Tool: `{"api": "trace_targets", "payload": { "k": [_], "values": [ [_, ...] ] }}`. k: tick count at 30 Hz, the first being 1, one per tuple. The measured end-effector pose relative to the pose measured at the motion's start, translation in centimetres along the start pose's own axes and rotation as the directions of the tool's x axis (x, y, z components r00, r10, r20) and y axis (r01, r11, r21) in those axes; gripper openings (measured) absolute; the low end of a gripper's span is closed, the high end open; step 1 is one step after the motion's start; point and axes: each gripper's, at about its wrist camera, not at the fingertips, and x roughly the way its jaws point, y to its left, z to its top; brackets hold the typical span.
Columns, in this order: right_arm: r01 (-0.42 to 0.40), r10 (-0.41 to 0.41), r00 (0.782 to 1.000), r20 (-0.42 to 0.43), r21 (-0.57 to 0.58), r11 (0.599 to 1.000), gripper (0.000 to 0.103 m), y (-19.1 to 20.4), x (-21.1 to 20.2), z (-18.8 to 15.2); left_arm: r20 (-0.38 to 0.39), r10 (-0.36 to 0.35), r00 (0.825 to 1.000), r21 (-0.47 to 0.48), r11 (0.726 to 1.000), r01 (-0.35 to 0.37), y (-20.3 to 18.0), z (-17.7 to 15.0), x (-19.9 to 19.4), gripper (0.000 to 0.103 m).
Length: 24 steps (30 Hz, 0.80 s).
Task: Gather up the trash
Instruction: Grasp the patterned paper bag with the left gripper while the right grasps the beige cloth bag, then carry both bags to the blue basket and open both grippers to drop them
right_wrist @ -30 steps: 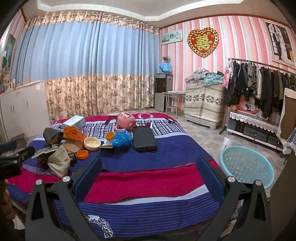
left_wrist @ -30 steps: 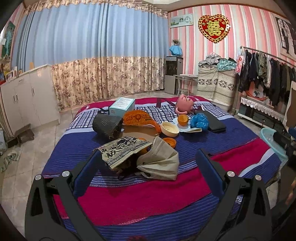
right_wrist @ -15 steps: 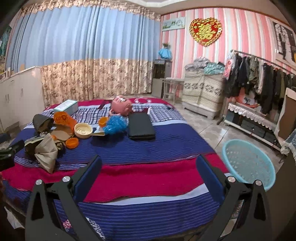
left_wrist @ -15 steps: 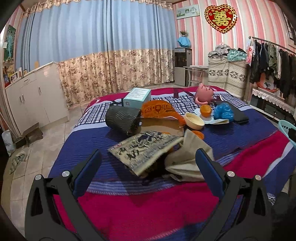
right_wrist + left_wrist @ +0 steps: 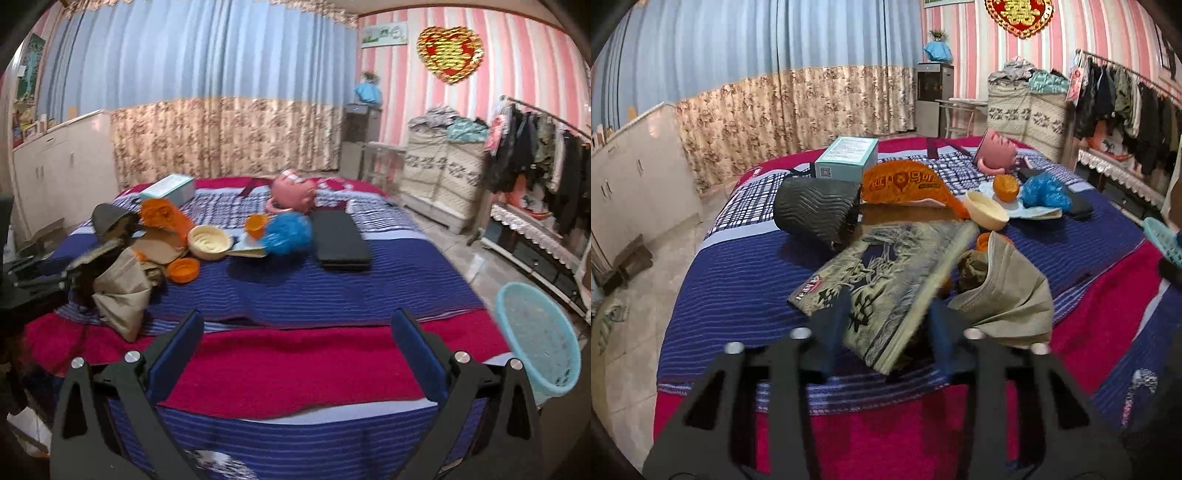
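**Left gripper bites the first piece, nearly all the trash yet to go**

The left gripper has its fingers either side of the near corner of a flat printed carton, and by the look of it they are pressed onto it, though whether it is lifted off the bed is hard to tell. The right gripper hangs over the red band of the cover, jaws wide apart, nothing between them.

Where is the trash? Heaped on the left side of the bed: a crumpled beige bag just beside the carton, an orange packet, a cream bowl, an orange lid, orange peel and a blue plastic wad on a small plate.

The light-blue basket stands on the floor off the right corner of the bed, well apart from the heap. It looks all but empty, so my read is that the job is at its very start: one grab underway, every other piece waiting.
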Motion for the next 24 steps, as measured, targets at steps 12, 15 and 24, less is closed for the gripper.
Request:
{"api": "trace_targets", "payload": {
  "k": [12, 15, 24],
  "values": [
    [-0.169, 0.164, 0.985, -0.055, -0.114, 0.979, 0.099, 8.9, 3.5, 1.4, 0.096, 0.066, 0.993, 0.019, 0.997, -0.068, 3.5, 0.9, -4.7, 0.009],
    [-0.216, 0.206, 0.974, -0.091, -0.116, 0.969, 0.097, 10.9, 5.1, 1.4, 0.095, 0.077, 0.992, -0.001, 0.997, -0.077, 4.6, 1.0, -5.1, 0.009],
    [-0.343, 0.323, 0.931, -0.167, -0.106, 0.933, 0.023, 12.5, 7.5, 0.8, 0.127, 0.067, 0.990, -0.009, 0.998, -0.066, 4.2, 1.6, -5.7, 0.009]
  ]
}}
